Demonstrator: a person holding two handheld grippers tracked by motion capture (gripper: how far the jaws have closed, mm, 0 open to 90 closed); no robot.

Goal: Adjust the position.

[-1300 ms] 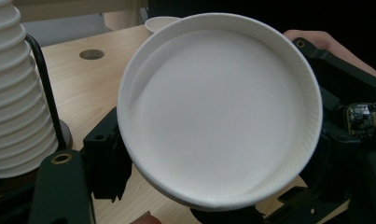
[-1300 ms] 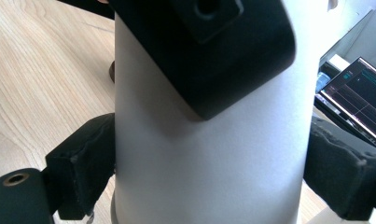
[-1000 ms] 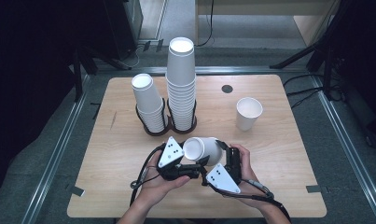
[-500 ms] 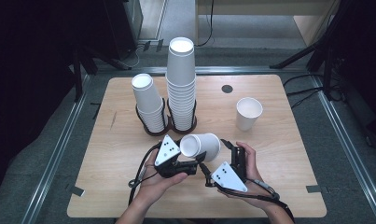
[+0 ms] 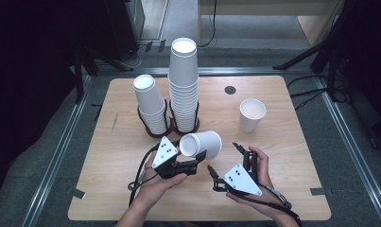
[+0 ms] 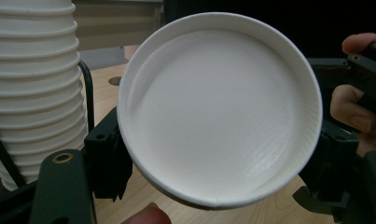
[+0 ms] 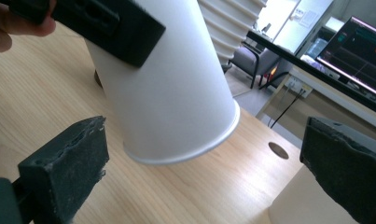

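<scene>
short stack: white paper cups [image 5: 151, 105] in a black wire holder [image 5: 156, 131], left of centre on the surface [image 5: 292, 189], toward the far edge
tall stack: more white cups [image 5: 184, 80], just beside the short stack on its right, own black holder ring at the base; ribbed rims at left in the left gripper view [image 6: 34, 84]
left hand-held gripper: [image 5: 197, 158] in the person's left hand [image 5: 160, 182], near the front edge, left of centre; jaws pinching the held cup by its sides, black pads on either side of the cup in the left gripper view
held cup: white paper cup [image 5: 201, 144], lying sideways above the surface, just in front of the two stacks; its round flat end faces the camera in the left gripper view [image 6: 218, 107]; seen side-on in the right gripper view [image 7: 167, 88], open rim toward the far edge, one black pad of the left hand-held gripper pressed on it
right hand-held gripper: [image 5: 223, 157] in the right hand [image 5: 256, 182], near the front edge, right of centre; jaws spread wide, have just been opening, nothing pressed between them; cup sits beyond the pads, not touched
hole: dark round grommet [image 5: 230, 90] near the far edge, right of the tall stack
single cup: white cup [image 5: 252, 115] upright, toward the right side, well apart from the stacks
</scene>
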